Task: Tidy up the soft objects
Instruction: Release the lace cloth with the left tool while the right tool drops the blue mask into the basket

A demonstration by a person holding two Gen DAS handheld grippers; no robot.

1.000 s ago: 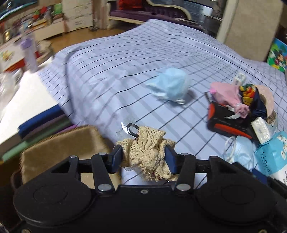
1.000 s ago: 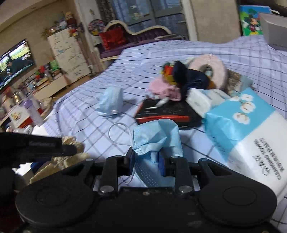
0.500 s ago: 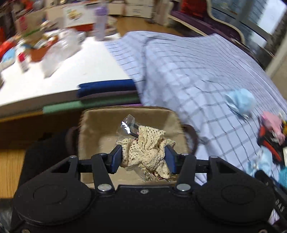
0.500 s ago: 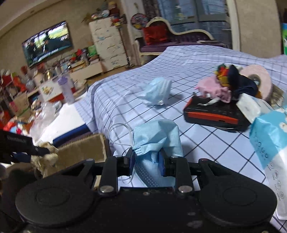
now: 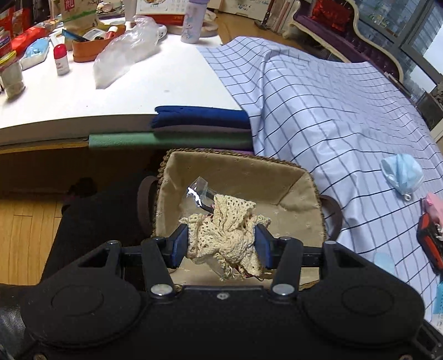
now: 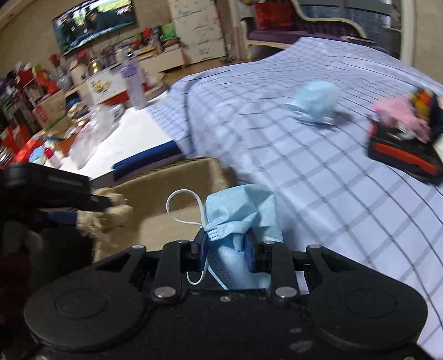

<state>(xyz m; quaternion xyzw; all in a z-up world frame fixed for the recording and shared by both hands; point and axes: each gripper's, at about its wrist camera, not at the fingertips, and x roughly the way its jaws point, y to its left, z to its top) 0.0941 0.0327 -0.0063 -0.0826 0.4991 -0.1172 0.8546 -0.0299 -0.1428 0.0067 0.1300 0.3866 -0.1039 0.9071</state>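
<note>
I see a checked bed cover (image 5: 346,116) beside a cluttered white desk (image 5: 155,80). My left tool (image 5: 221,245) grips cream crochet (image 5: 227,235) over the lined basket (image 5: 235,171); my right tool (image 6: 226,250) pinches a blue mask (image 6: 243,213) nearby.

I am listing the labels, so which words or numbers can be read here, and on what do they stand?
None reads clearly.
Brown paper bag: red sign, cut off.
Red-capped bottle: label print too small.
White box: print blurred.

Both wrist views close, angled down, sharing basket (image 5: 235,177) (image 6: 166,177), checked bedspread (image 5: 332,110) (image 6: 304,166)
</note>
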